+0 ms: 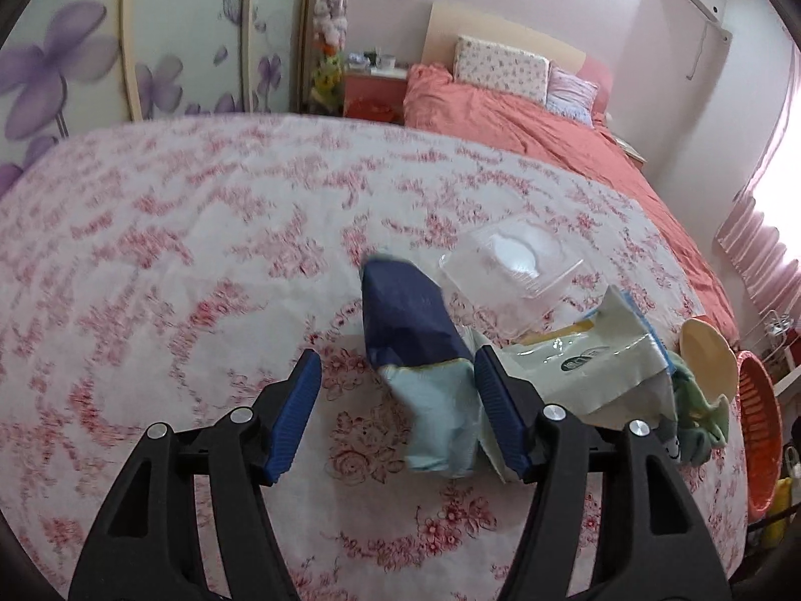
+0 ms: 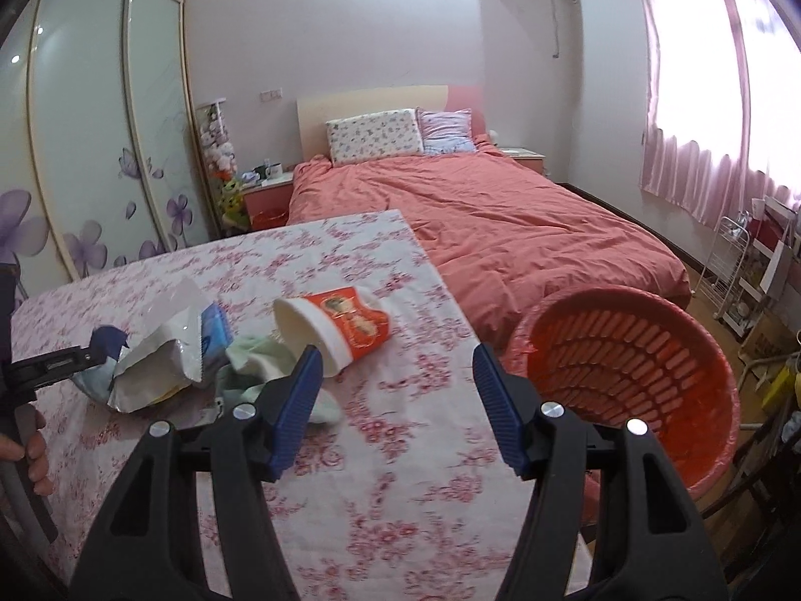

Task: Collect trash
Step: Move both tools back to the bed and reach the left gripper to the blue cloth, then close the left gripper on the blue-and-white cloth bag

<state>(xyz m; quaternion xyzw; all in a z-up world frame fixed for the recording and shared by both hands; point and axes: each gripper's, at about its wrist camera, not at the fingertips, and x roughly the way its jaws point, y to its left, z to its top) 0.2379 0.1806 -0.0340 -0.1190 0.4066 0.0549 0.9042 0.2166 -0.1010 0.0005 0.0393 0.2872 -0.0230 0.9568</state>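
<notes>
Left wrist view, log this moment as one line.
left gripper: open, at navy packet | right gripper: open, empty | red basket: beside table | paper cup: on its side

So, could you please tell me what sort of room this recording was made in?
A home bedroom, most likely: a bed with a coral-pink duvet and floral pillow, a sliding wardrobe with purple flower panels, and a pink-curtained window.

A home bedroom: made bed (image 2: 480,220) with 2 pillows (image 2: 373,142), sliding wardrobe (image 2: 100,125), pink curtains (image 2: 711,100).
</notes>
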